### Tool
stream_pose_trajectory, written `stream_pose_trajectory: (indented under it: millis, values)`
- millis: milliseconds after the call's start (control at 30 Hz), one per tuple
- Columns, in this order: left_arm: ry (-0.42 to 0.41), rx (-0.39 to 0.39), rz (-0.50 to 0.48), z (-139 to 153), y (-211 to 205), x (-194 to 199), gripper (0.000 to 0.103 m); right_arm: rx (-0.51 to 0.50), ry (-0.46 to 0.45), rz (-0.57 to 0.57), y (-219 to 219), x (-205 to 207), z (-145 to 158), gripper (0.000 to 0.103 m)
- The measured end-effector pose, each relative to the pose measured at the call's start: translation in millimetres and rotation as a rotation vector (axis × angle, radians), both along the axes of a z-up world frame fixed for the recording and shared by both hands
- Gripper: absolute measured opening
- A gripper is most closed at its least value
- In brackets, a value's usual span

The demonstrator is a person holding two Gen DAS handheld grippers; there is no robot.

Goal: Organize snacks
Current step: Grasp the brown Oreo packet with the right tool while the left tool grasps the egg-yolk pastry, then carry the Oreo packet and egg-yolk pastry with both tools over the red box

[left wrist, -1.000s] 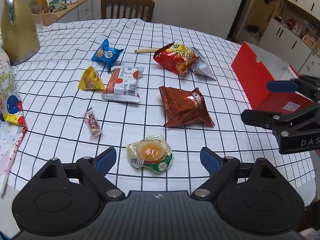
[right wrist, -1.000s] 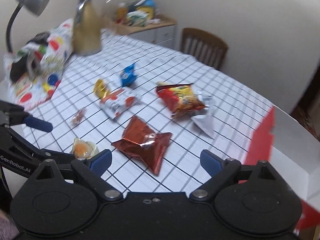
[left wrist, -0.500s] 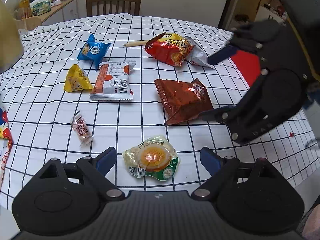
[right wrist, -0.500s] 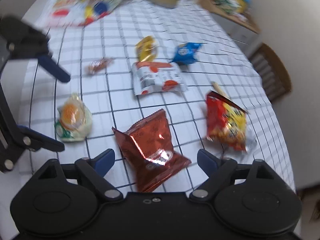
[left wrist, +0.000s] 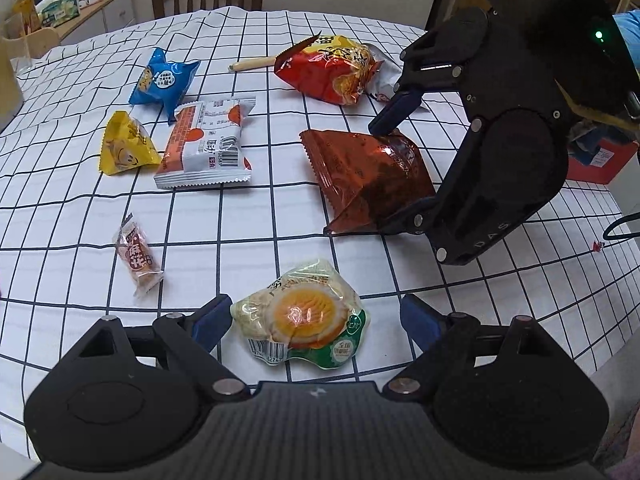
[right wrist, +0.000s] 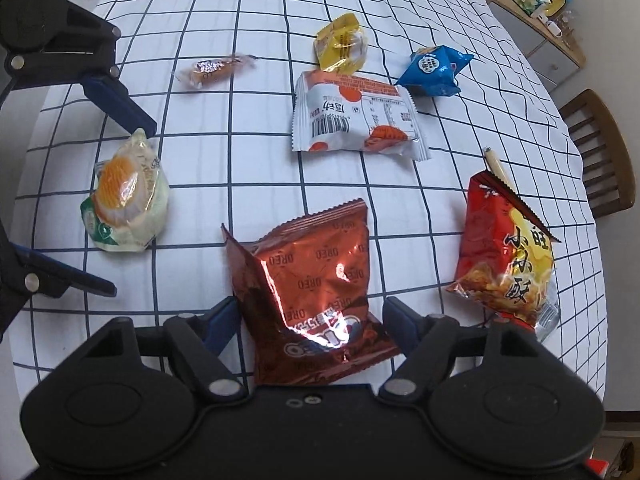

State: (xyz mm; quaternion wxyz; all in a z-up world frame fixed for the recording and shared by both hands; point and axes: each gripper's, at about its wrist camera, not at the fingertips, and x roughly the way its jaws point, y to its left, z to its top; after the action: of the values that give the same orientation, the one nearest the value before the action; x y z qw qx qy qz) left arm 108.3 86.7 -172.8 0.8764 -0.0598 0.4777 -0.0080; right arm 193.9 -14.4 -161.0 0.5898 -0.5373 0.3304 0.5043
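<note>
Between my right gripper's (right wrist: 310, 326) spread jaws lies the Oreo bag (right wrist: 316, 292), light, crinkly, slippery foil, best pinched across its puffed middle, while my left gripper (left wrist: 316, 320), also spread, straddles the egg packet (left wrist: 304, 322).

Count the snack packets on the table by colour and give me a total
Red: 2, the Oreo bag and the chip bag
Blue: 1
Yellow: 1
White and orange: 1
Clear: 2, the egg pack and the small candy
Total: 7
</note>
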Motion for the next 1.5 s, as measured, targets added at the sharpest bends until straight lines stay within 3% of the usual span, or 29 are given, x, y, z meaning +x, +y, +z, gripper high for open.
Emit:
stream_pose_trajectory:
  millis: [167,233,400,567,1067,1500]
  values:
    - [0.002,-0.003,0.002,-1,0,0,0.090,0.013,0.003,-0.002,2,-1,2,0.068]
    - [0.007,0.001,0.008,-1,1,1,0.081,0.018,0.000,-0.002,2,-3,3,0.065]
    - [0.018,0.020,0.018,-3,3,1,0.073,0.028,-0.015,-0.021,1,-5,6,0.060]
    - [0.021,0.018,0.022,-4,4,2,0.073,0.052,-0.027,-0.055,-5,-8,9,0.058]
    - [0.023,-0.019,0.004,3,3,7,0.073,0.141,-0.056,-0.299,-36,-21,43,0.052]
    - [-0.062,-0.042,-0.077,53,-20,9,0.073,0.242,-0.099,-0.541,-83,-39,92,0.052]
